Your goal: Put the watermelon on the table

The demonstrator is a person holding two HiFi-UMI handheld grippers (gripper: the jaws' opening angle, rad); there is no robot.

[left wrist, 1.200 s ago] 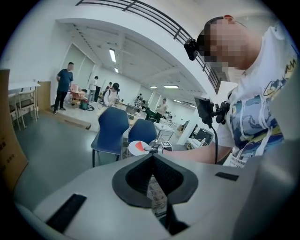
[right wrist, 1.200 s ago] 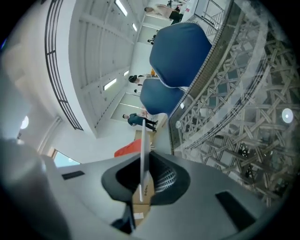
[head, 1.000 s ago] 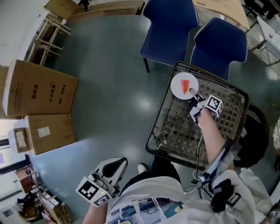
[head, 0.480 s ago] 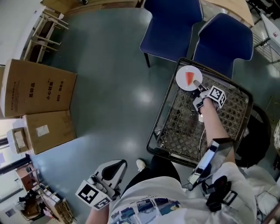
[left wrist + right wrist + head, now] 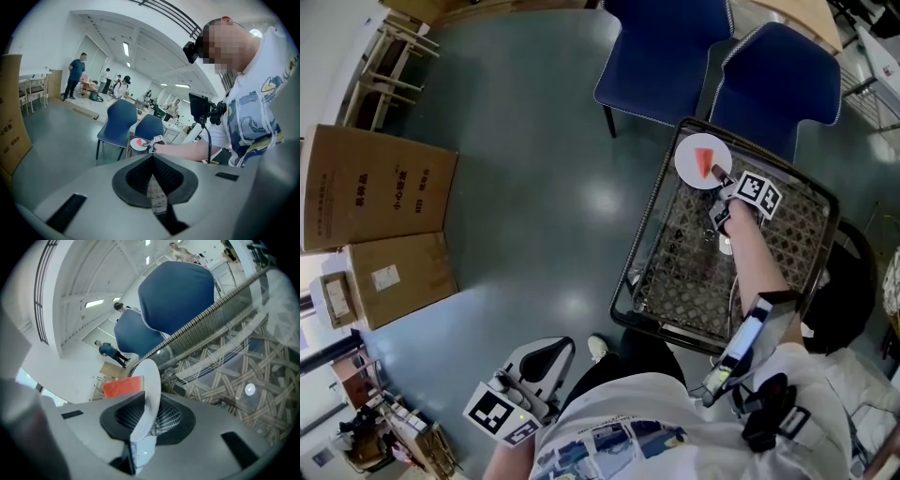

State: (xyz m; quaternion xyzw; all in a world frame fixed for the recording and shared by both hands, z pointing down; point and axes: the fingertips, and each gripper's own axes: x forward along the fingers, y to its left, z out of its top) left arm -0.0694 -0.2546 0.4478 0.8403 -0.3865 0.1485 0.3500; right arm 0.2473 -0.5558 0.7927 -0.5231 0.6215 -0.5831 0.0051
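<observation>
Head view: nearest the person, well short of the black wire-mesh cart [image 5: 636, 258], the left gripper [image 5: 546, 358] has its jaws together on nothing. Over the cart's far left corner, the right gripper [image 5: 719, 180] clasps the rim of a round white plate [image 5: 692, 150], its jaws having just been opening slightly. A red watermelon wedge [image 5: 705, 162] lies on that plate. Two blue padded chairs [image 5: 661, 56] stand just beyond the cart.

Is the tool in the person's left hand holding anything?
No, the left tool has its jaws together with nothing between them.
</observation>
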